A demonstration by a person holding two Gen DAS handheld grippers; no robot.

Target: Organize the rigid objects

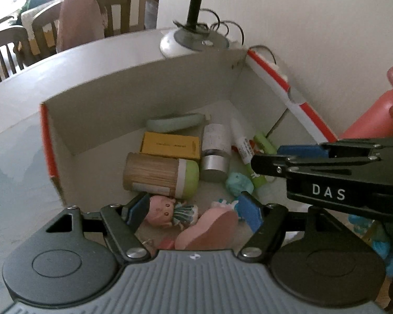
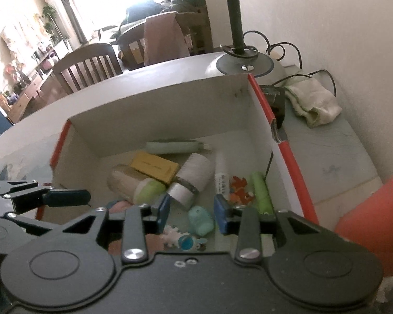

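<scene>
White "DAS" lettering marks the right gripper; both grippers' fingers spread wide, gripping nothing.

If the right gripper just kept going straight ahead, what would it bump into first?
Probably the teal toy, lying in the box just ahead between the open fingers of the right gripper. Depth is hard to judge, so this is a guess.

Home dining area: wooden chairs standing behind white table, pink cloth hanging over chair, houseplant sitting beyond chairs by window.
</scene>
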